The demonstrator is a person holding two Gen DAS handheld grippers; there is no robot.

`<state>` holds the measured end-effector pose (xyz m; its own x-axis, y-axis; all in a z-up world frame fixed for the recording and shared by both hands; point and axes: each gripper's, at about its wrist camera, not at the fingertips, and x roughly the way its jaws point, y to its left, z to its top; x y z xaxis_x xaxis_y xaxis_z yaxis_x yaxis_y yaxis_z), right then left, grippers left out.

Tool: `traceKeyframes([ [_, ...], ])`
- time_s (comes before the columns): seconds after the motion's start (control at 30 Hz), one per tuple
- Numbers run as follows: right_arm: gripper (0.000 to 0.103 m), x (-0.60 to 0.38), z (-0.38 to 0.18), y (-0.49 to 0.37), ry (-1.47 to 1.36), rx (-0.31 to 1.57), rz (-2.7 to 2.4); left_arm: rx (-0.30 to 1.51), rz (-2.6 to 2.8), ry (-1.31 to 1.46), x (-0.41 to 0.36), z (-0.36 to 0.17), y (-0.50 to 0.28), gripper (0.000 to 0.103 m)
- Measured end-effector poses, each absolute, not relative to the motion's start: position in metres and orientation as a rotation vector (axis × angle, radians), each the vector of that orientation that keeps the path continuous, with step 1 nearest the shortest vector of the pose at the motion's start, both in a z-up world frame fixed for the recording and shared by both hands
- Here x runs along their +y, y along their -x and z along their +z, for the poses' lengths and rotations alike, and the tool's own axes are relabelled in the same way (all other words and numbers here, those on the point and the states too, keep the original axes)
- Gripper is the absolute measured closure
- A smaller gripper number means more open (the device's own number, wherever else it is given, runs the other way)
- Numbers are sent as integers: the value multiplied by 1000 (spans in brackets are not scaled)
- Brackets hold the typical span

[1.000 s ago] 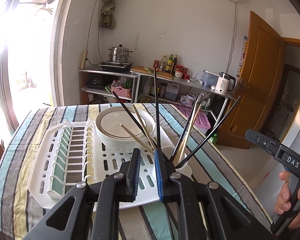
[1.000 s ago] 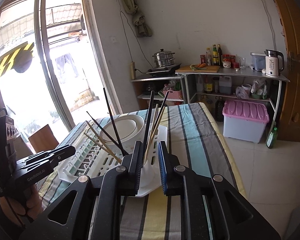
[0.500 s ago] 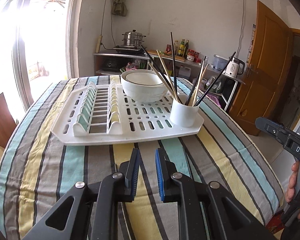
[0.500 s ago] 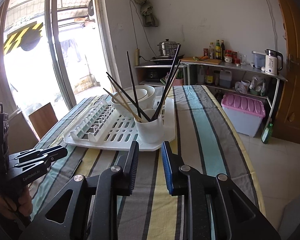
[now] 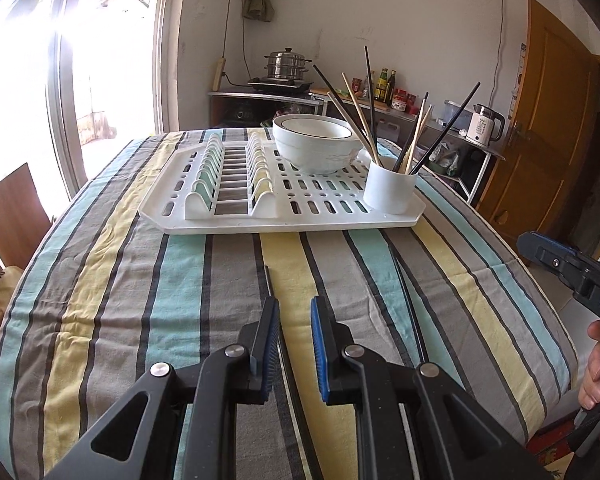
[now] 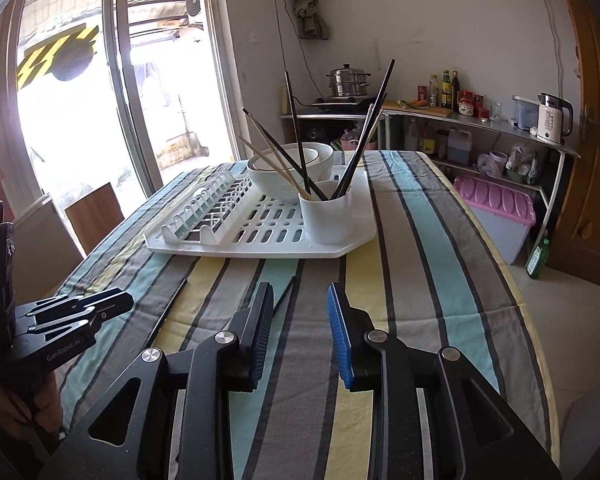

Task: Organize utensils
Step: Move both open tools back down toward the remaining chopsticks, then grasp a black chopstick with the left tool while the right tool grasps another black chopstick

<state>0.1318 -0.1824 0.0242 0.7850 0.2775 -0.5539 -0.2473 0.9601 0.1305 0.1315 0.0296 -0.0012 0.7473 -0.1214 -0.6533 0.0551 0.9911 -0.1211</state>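
A white utensil cup point(image 5: 390, 192) point(image 6: 327, 216) stands at the near right corner of a white dish rack point(image 5: 240, 216) point(image 6: 236, 236) and holds several black and wooden chopsticks point(image 5: 370, 120) point(image 6: 300, 156). Two loose black chopsticks lie on the striped cloth, one point(image 5: 268, 280) point(image 6: 168, 308) just ahead of my left gripper, one point(image 5: 410, 300) point(image 6: 285, 294) by my right gripper's left finger. My left gripper point(image 5: 295, 344) is open and empty above the cloth. My right gripper point(image 6: 299, 328) is open and empty.
A white bowl point(image 5: 316, 144) point(image 6: 290, 168) sits on the rack behind the cup. The striped table point(image 5: 140, 300) ends close on the right. A wooden chair point(image 5: 12, 208) stands at the left. A pink bin point(image 6: 496, 208) and shelves stand beyond.
Both grippers have pulled back from the cup and rack toward the near table edge. The right gripper's jaws have opened wider. Two loose chopsticks on the cloth have come into view.
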Motion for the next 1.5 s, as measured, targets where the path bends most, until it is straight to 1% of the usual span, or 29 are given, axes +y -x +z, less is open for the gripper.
traceKeyframes([
  [0.17, 74, -177, 21, -133, -45, 620, 286, 730, -90, 100, 33, -4, -133, 87],
  [0.23, 74, -175, 19, -135, -43, 627, 287, 735, -90, 98, 34, -5, -134, 82],
  [0.33, 74, -171, 15, -140, -41, 646, 289, 750, -97, 104, 36, -9, -138, 78],
  [0.8, 74, -150, -28, -186, -118, 832, 333, 922, -86, 98, 38, -36, -185, 77],
  [0.97, 74, -137, -40, -208, -95, 880, 323, 961, -95, 96, 32, -45, -203, 77],
  [1.17, 74, -122, -54, -227, -45, 927, 307, 952, -71, 37, 24, -49, -212, 77],
  [1.3, 74, -114, -54, -231, 3, 918, 274, 934, -47, -25, 17, -51, -214, 77],
  [1.37, 78, -109, -54, -231, 36, 919, 254, 928, -37, -26, 16, -51, -213, 77],
  [1.43, 87, -106, -54, -231, 63, 915, 234, 922, -29, -26, 15, -51, -213, 78],
  [1.5, 91, -105, -54, -231, 68, 918, 235, 917, -19, -25, 14, -51, -211, 81],
])
